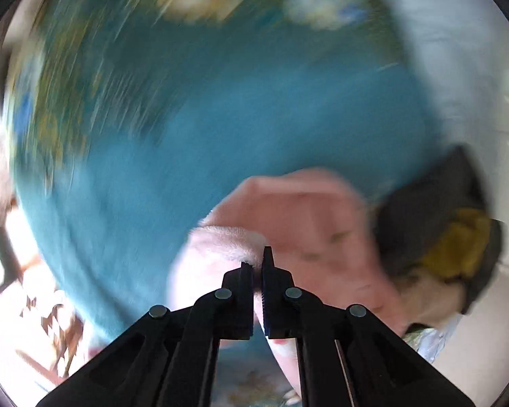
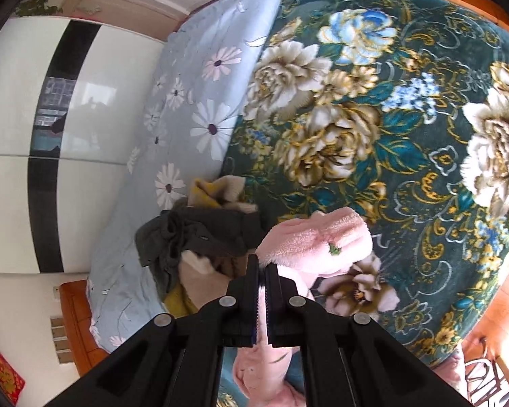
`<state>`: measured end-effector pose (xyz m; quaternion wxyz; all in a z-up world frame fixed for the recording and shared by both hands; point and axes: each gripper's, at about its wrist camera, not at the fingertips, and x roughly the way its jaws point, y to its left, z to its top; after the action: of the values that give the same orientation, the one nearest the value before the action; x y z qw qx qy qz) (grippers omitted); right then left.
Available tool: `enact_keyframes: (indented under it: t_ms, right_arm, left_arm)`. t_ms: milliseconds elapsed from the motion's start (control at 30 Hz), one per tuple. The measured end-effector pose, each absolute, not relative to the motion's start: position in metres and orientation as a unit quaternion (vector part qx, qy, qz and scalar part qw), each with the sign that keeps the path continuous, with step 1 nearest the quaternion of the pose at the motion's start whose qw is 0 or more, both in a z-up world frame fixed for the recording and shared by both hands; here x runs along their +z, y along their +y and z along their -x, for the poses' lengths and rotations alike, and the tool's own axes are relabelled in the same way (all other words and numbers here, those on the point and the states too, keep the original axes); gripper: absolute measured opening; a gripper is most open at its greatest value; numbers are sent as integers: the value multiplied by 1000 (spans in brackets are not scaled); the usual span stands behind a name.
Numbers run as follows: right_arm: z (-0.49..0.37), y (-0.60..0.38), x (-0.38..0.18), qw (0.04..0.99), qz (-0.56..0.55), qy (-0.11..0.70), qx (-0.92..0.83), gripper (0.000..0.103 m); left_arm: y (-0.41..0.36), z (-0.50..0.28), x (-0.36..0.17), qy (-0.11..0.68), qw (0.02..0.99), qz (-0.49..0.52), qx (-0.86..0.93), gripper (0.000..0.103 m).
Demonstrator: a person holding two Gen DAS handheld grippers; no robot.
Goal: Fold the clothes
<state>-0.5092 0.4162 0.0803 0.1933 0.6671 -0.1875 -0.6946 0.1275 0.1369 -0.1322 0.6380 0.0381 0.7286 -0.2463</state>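
One fluffy pink garment (image 2: 317,242), bunched, strawberry-dotted.

No text, label, brand or number is showing clearly enough to read in either view. Far below-left of the right tongs (image 2: 263,266), a red hanging (image 2: 7,377) with gold marks is sitting on the wall, its marks too small to make out.
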Motion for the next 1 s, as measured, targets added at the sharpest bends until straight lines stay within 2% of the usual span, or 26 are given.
enact_keyframes:
  t_ms: [167, 300, 433, 633, 733, 833, 1000]
  right_arm:
    - [506, 375, 127, 282, -630, -212, -692, 3]
    - [490, 355, 177, 378, -577, -203, -695, 3]
    - [475, 367, 159, 379, -590, -181, -690, 3]
    - [446, 419, 28, 235, -717, -130, -643, 3]
    - [425, 457, -28, 151, -765, -100, -618, 3]
    - [419, 479, -43, 114, -777, -68, -616, 3]
    - [429, 490, -26, 103, -753, -65, -647, 3]
  left_arm:
    - [99, -141, 46, 554, 718, 12, -420, 3]
    - [138, -145, 108, 484, 736, 59, -470, 3]
    - [184, -144, 44, 519, 741, 39, -425, 3]
    - [257, -149, -165, 693, 683, -19, -229, 3]
    - [307, -144, -234, 751, 646, -15, -134, 3]
    - [332, -139, -259, 769, 631, -17, -101, 3]
    - [337, -151, -255, 761, 637, -10, -123, 3]
